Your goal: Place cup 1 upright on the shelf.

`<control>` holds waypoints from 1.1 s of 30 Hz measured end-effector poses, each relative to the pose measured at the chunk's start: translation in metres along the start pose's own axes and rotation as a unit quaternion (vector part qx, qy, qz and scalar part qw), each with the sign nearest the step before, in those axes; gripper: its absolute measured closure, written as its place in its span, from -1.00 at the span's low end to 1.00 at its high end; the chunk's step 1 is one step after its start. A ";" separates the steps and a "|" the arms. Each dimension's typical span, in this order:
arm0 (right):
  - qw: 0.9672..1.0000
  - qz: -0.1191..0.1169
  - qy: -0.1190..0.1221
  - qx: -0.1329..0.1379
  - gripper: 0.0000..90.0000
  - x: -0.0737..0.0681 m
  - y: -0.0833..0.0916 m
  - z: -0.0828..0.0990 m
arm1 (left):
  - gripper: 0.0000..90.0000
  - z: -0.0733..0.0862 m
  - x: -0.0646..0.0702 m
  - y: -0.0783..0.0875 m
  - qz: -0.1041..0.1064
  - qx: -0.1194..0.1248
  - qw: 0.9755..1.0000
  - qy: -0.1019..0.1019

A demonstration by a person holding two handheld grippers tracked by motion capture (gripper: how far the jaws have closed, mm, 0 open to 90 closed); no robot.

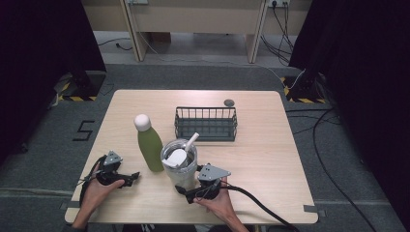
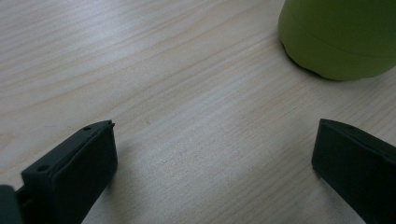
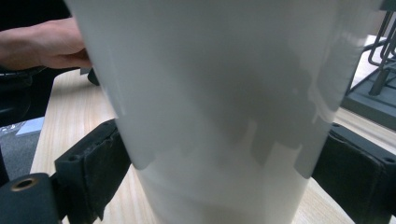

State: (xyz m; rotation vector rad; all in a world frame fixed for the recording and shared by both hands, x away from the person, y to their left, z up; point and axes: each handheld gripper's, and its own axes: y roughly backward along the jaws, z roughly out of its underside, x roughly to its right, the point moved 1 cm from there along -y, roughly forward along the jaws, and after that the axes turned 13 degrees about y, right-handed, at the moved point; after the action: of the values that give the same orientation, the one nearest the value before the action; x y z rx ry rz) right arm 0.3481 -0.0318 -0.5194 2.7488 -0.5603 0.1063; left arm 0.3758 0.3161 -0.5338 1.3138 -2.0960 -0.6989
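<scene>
Gripping the white tumbler (image 1: 179,166) holding a straw (image 1: 191,140), right gripper (image 1: 193,192) fingers clamp; left gripper (image 1: 129,179) fingers apart.

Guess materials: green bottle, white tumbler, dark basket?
Green bottle: matte coated body, likely painted metal or plastic; no glare, faint seam near base. White tumbler: glossy, probably enamelled metal or plastic; soft reflections between the right claw jaws. Basket: dark wire, looks like coated steel.

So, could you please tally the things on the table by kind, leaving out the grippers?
Green bottle: 1
White tumbler with straw: 1
Dark wire basket: 1
Small round grey disc: 1
Total: 4
</scene>
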 end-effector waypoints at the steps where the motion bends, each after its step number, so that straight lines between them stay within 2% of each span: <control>1: 1.000 0.000 0.001 0.003 -0.79 0.000 -0.001 0.000 | -1.00 0.000 0.000 0.000 0.000 0.000 1.000 0.000; 10: 1.000 0.001 0.013 0.004 -0.81 0.001 -0.011 -0.003 | -1.00 0.000 0.000 0.000 0.000 0.000 1.000 0.000; 14: 1.000 -0.001 0.008 0.008 -0.78 0.002 -0.011 -0.003 | -1.00 0.000 0.000 0.000 0.000 0.000 1.000 0.000; 23: 1.000 0.009 0.023 0.014 -0.75 0.000 -0.011 -0.003 | -1.00 0.000 0.000 0.000 0.001 0.000 1.000 0.000; 33: 1.000 0.009 0.017 0.014 -0.74 0.000 -0.011 -0.004 | -1.00 0.000 0.000 0.000 0.002 0.000 1.000 0.001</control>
State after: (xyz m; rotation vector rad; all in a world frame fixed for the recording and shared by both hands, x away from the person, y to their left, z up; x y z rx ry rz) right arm 0.3520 -0.0207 -0.5185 2.7626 -0.5796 0.1674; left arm 0.3756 0.3159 -0.5338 1.3095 -2.0963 -0.6974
